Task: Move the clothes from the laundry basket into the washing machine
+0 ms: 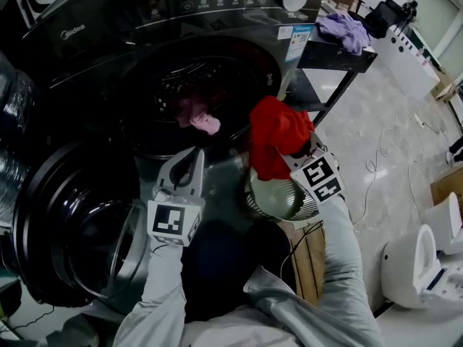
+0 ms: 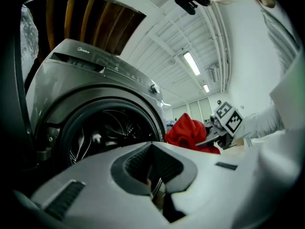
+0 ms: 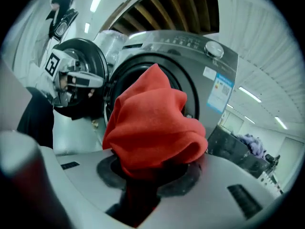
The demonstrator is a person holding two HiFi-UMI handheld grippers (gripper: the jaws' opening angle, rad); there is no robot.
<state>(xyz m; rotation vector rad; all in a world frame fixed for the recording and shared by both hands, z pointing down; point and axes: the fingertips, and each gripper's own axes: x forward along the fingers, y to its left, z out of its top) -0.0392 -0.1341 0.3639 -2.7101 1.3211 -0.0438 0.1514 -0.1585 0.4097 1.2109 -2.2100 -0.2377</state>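
- Head view: red garment (image 1: 275, 132) was seen clamped in the right gripper (image 1: 293, 157), right of frame centre, just in front of the washing machine (image 1: 181, 20) opening and directly above the laundry basket (image 1: 278, 197).
- Right gripper view: jaws were closed on the cloth, which was bunched over them.
- Left gripper (image 1: 194, 157) was held at lower centre, jaws together, nothing gripped.
- Pink clothes (image 1: 206, 123) were seen inside the drum.
- Door (image 1: 72, 223) was swung open at lower left.
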